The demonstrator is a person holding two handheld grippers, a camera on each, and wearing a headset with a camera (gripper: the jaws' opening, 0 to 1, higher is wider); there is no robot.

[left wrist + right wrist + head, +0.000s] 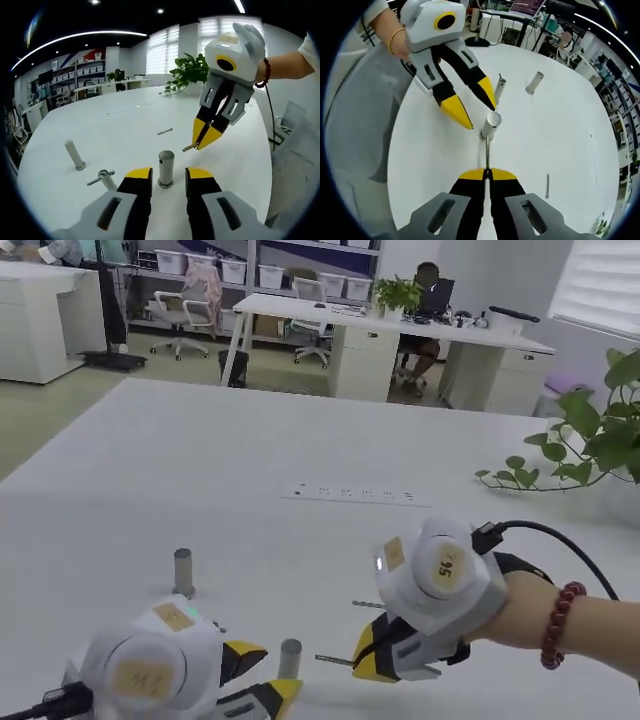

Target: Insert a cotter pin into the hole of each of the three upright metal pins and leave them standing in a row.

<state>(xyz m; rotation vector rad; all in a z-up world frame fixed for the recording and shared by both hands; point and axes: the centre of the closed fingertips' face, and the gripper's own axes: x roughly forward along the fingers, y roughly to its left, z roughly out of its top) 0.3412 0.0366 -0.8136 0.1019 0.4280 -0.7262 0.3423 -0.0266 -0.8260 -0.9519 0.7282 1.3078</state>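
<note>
We see the white table (300, 440) carrying everything. The left claw (169, 176), at seven o'clock in the head view, is spread, its jaws on either side of the near metal pin (166, 165) with a gap on each side. The right claw (487, 175), at four o'clock there, is pressed together, pinching a held cotter pin (487, 150) whose tip lies just beside that upright pin's top. In the left gripper view the far metal pin (75, 155) stands at ten o'clock from the near one. Between them a third metal pin (108, 182) bears an inserted cotter pin (97, 177) across its top. A loose cotter pin (165, 131) lies flat at twelve o'clock.
</note>
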